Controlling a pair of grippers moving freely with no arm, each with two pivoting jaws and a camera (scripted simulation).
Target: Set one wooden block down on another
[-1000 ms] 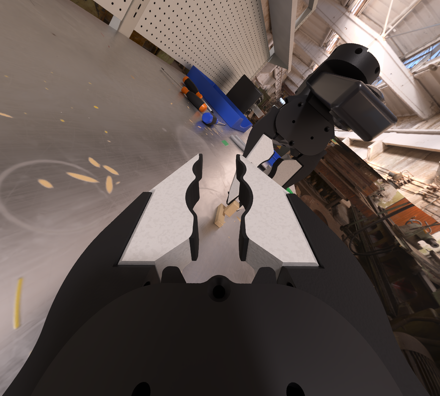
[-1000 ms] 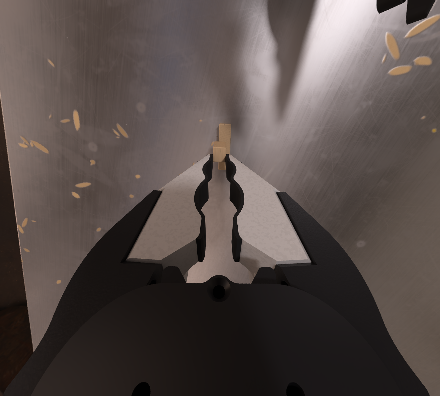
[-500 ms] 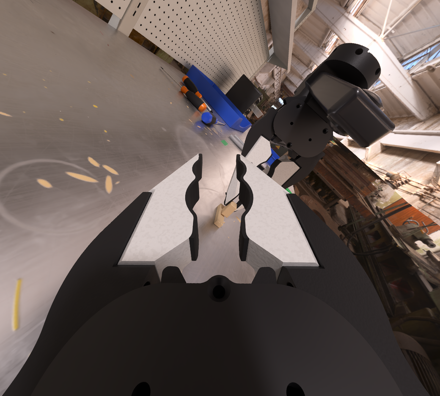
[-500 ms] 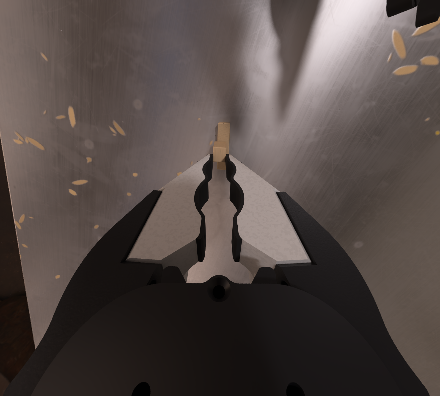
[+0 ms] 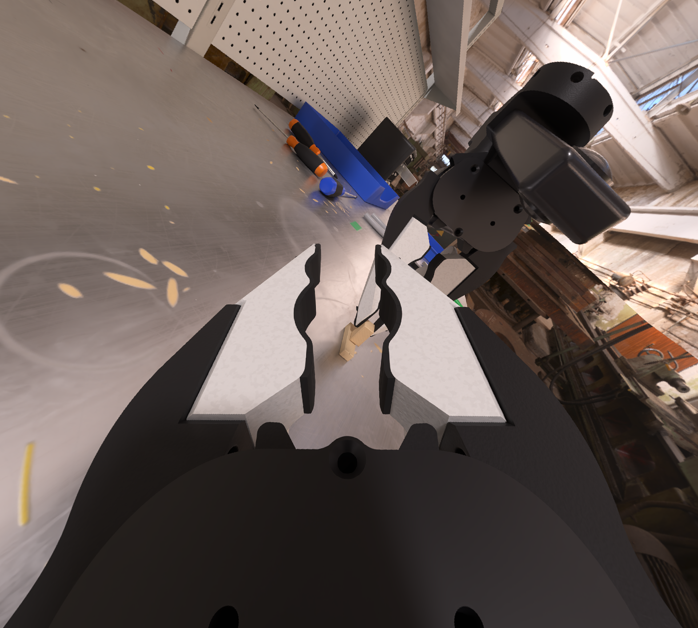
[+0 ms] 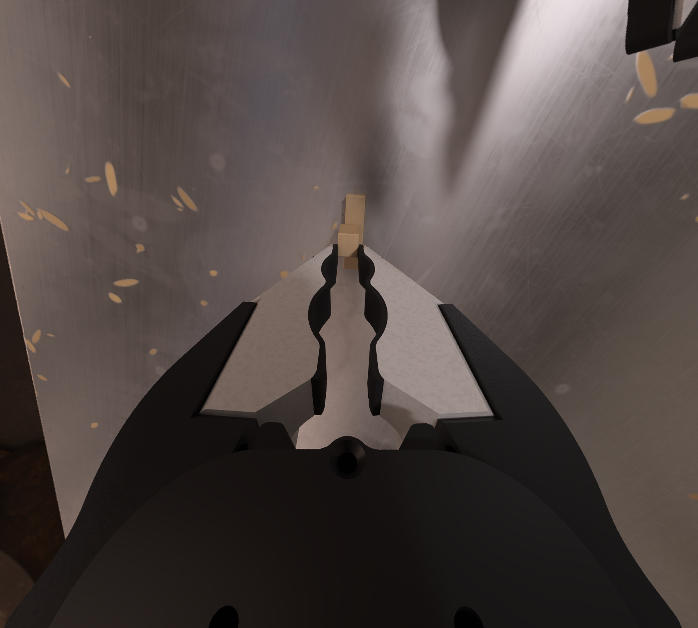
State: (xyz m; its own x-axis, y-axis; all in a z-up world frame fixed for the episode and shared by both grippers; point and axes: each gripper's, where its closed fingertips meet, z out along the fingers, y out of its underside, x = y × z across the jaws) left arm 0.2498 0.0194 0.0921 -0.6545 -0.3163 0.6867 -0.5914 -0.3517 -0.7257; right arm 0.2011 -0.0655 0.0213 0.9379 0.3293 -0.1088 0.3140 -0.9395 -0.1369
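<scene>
A long pale wooden block (image 5: 346, 347) lies on the metal table (image 5: 151, 156). A smaller wooden block (image 5: 363, 332) sits at one end of it, on top, pinched between the fingertips of my right gripper (image 5: 372, 321), which points down from the upper right. In the right wrist view the right gripper (image 6: 347, 250) is shut on the small block (image 6: 348, 241), and the long block (image 6: 355, 211) runs beneath and beyond it. My left gripper (image 5: 346, 251) is open and empty, hovering short of the blocks. It also shows in the right wrist view (image 6: 664, 5).
A blue bin (image 5: 340, 152), two orange-and-black screwdrivers (image 5: 306, 152) and a blue-handled tool (image 5: 330, 188) lie by the pegboard wall (image 5: 302, 24). Wood chips (image 5: 128, 279) are scattered on the table. The table's edge (image 6: 22, 307) runs down the left of the right wrist view.
My right gripper has shifted slightly with the small block, bringing it closer over the long block's end. My left gripper has stayed open and still.
</scene>
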